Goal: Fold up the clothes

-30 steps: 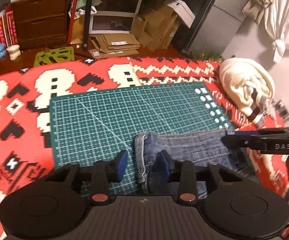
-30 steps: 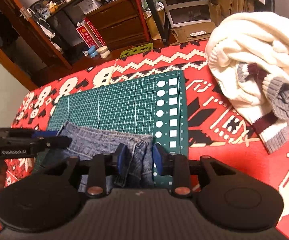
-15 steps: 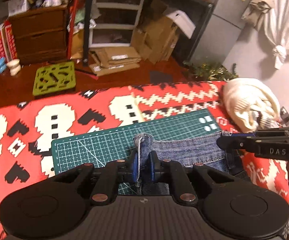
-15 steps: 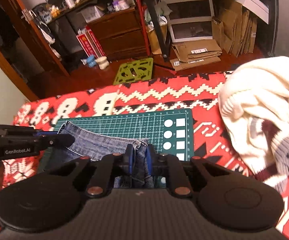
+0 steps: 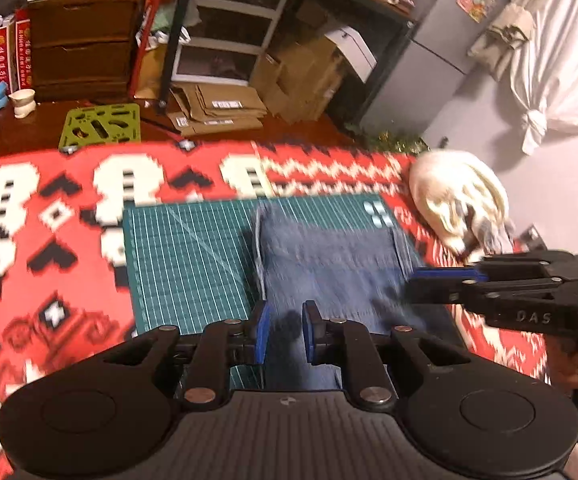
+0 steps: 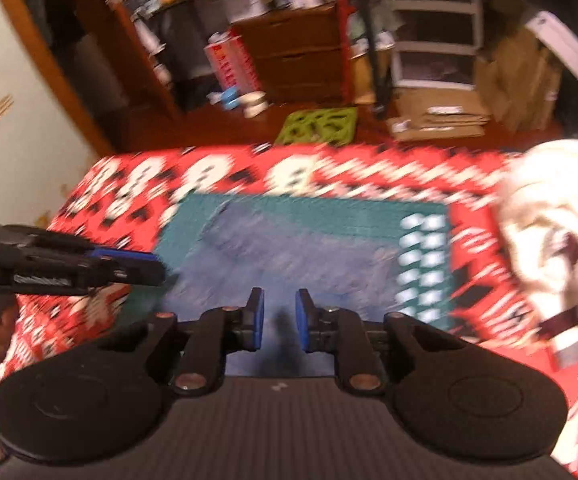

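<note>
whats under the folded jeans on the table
The denim jeans lie on the green cutting mat, which sits on the red patterned cloth. The mat shows on their left and far sides; whatever lies beneath the jeans themselves is covered. Both tongs are open above them.

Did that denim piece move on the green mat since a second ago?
Yes. The denim now spreads further up the green mat, its far edge nearer the mat's far border, and both grippers' fingers have let it go.
</note>
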{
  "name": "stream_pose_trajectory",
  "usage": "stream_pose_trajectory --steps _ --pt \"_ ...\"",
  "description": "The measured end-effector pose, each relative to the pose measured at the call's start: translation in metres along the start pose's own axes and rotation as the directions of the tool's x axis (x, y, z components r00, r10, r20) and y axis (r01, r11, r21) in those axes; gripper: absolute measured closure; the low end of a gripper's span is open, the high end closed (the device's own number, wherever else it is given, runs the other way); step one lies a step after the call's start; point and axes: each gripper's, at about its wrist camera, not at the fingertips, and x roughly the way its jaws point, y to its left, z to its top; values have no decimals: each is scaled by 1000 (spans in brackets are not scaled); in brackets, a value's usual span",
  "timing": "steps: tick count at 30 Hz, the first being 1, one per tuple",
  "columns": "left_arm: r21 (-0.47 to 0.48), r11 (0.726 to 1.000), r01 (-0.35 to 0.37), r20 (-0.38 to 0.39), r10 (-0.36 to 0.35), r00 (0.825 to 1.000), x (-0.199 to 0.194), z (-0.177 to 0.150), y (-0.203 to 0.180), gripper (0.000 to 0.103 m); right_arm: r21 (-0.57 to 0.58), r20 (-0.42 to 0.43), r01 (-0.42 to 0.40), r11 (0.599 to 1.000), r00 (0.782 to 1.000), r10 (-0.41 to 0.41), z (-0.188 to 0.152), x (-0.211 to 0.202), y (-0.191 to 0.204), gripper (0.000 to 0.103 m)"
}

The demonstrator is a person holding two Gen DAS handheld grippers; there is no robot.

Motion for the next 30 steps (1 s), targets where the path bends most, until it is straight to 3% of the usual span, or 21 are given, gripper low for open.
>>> stream_pose_trajectory --steps 3,8,13,16,20,22,30 --pt "24 999 -28 -31 29 999 9 -14 -5 87 -31 -33 -17 999 999 16 -7 14 23 90" --pt "25 997 -74 -28 75 997 17 -20 -6 88 -66 -94 21 998 995 -28 -19 46 39 94" --pt "11 995 -97 -14 97 995 18 -24 -6 88 -68 -81 24 997 996 -30 -23 48 38 95" --pt "-21 997 -75 0 75 997 12 -24 -4 87 -38 -74 19 999 997 -22 -18 40 37 95" --pt "-127 992 3 79 7 997 -5 -19 9 90 -37 -18 -17 999 1000 16 -2 22 41 96" --pt "-133 991 6 99 7 995 -6 -11 10 90 -55 -18 -16 998 1000 15 7 25 45 96" --pt "-188 982 23 55 -13 998 23 4 20 100 -43 -80 43 998 996 -46 19 70 41 96"
